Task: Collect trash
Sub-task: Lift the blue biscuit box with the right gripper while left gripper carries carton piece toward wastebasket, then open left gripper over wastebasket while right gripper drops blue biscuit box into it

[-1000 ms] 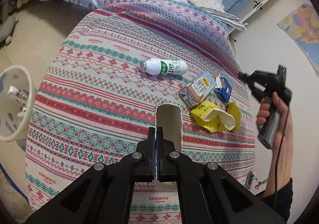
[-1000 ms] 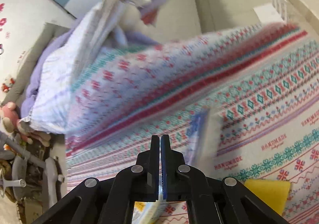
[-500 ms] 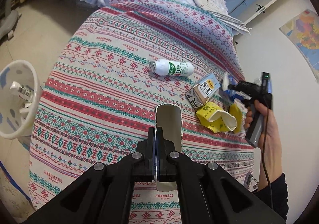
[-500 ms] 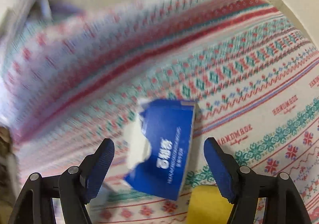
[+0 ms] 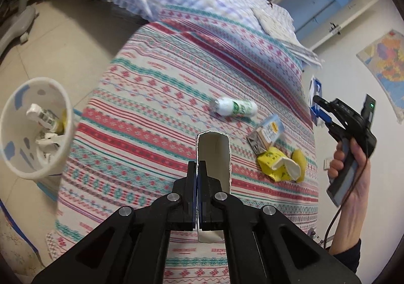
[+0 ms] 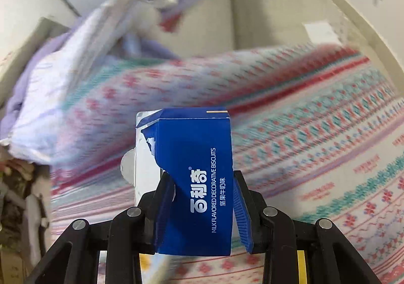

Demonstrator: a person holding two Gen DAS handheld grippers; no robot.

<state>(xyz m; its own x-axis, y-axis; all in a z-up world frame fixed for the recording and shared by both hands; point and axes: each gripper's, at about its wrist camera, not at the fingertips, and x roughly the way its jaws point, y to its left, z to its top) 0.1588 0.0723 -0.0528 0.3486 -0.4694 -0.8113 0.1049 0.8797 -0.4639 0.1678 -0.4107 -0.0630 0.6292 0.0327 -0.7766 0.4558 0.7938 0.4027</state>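
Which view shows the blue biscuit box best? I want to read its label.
The right wrist view: the blue biscuit box fills the centre, print legible, clamped in the right gripper. The left wrist view shows only a small blue sliver at that gripper's tips.

The blue box (image 6: 194,178) carries white print: "MILK FLAVORED DECORATIVE BISCUITS", with large Chinese characters "百利奇" and smaller "坚果牛奶味" beside it. Print on the other litter is too small to read.

Both wrist views tilt down, seemingly sharing the bedspread (image 5: 156,117).
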